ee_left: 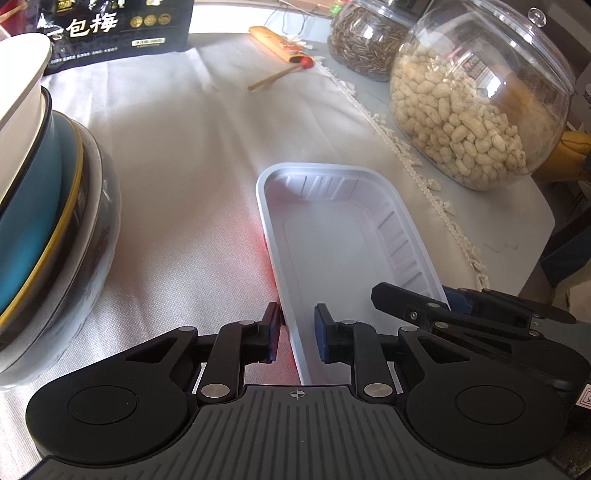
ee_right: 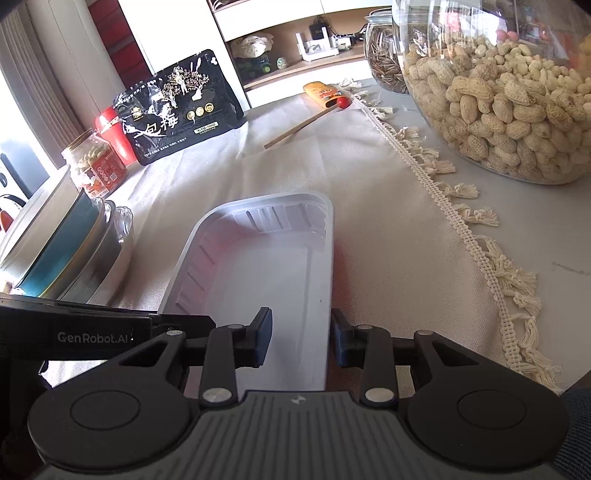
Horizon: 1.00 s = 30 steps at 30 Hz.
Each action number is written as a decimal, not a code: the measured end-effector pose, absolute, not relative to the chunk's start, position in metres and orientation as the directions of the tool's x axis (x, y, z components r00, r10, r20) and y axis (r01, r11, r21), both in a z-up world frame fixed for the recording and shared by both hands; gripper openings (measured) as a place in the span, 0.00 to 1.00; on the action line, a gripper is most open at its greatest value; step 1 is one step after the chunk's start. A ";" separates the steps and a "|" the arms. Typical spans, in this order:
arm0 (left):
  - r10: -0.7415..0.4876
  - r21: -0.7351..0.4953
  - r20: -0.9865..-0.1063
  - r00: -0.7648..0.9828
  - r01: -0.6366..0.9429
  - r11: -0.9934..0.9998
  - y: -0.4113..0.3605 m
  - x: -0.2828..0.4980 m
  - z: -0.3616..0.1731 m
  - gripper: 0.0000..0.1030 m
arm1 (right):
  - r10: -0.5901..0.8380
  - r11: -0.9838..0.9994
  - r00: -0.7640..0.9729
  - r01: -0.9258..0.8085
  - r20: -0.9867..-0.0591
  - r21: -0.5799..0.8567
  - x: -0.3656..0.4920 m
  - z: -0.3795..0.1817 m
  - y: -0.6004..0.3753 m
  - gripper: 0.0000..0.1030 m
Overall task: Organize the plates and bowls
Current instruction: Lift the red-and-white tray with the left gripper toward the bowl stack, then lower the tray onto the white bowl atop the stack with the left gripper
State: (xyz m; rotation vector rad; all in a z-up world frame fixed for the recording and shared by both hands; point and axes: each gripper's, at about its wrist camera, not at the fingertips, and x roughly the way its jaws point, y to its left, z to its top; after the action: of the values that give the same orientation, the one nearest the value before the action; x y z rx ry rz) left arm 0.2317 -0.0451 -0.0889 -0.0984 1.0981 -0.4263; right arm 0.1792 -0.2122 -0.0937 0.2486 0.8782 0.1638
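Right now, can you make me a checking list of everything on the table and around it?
Surface: cream tablecloth with a tasselled fringe along one edge.
Job's things: white rectangular tray, empty; stack of bowls to its left, white on top, teal with a gold rim below.
Clutter: peanut jar, seed jar, black snack bag, red-tipped stick, small labelled jar.
Grippers: left gripper straddles the tray's left rim; right gripper straddles its right rim; both have a gap at the pads.
Cables: thin wire at the table's far edge.
Surroundings: shelves holding small items.
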 end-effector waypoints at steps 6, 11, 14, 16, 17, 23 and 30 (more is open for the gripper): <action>-0.385 -0.277 -0.852 0.354 0.320 0.906 -0.049 0.216 -0.084 0.22 | 0.235 0.962 0.643 -0.047 -0.729 0.269 0.162 -0.080 -0.213 0.32; -0.413 -0.268 -0.829 0.377 0.381 0.885 -0.050 0.204 -0.053 0.22 | 0.205 0.970 0.678 -0.044 -0.706 0.240 0.148 -0.057 -0.212 0.32; -0.433 -0.232 -0.777 0.457 0.432 0.871 -0.038 0.201 -0.010 0.22 | 0.200 0.973 0.734 -0.069 -0.649 0.222 0.144 -0.022 -0.206 0.32; -0.447 -0.216 -0.728 0.520 0.445 0.869 -0.017 0.200 0.027 0.22 | 0.214 0.972 0.780 -0.107 -0.589 0.210 0.144 0.009 -0.198 0.32; -0.447 -0.208 -0.707 0.548 0.443 0.872 -0.006 0.200 0.042 0.22 | 0.231 0.969 0.803 -0.138 -0.550 0.205 0.144 0.027 -0.190 0.32; -0.352 -0.156 -0.636 0.687 0.333 0.930 0.075 0.197 0.098 0.23 | 0.379 0.925 0.805 -0.310 -0.457 0.221 0.168 0.080 -0.124 0.32; -0.240 -0.137 -0.695 0.678 0.203 0.969 0.136 0.218 0.063 0.22 | 0.457 0.885 0.728 -0.432 -0.511 0.174 0.198 0.057 -0.036 0.32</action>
State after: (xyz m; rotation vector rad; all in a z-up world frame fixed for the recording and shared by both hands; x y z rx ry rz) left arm 0.2182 0.1363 0.0627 -0.0503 0.7874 -0.2492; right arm 0.1981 -0.0360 0.0566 0.0442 0.5749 0.4900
